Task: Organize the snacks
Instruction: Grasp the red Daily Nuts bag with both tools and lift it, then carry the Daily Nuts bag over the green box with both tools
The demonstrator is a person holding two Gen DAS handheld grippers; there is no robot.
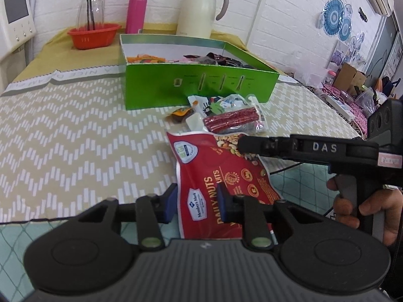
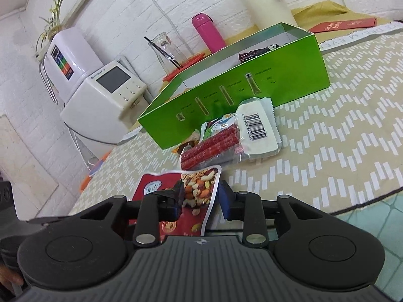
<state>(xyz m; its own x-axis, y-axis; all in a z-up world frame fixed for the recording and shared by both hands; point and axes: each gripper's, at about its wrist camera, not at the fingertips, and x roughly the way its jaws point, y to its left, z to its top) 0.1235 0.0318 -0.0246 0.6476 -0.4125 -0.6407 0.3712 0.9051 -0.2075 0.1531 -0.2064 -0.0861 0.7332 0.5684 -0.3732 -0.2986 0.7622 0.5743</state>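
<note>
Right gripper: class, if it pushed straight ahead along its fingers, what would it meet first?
The right gripper already has the red Daily Nuts foil bag between its fingers. Beyond the bag, it would probably meet the clear pack of red sausage sticks, then the green cardboard box; depth is uncertain.

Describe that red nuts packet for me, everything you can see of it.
The red nuts packet is a glossy, crinkled foil pouch printed "DAILY NUTS", with a mixed-nuts picture and a white edge. It lies on the patterned tablecloth before the green box. The left gripper pinches its near end; the right gripper straddles its far corner.
</note>
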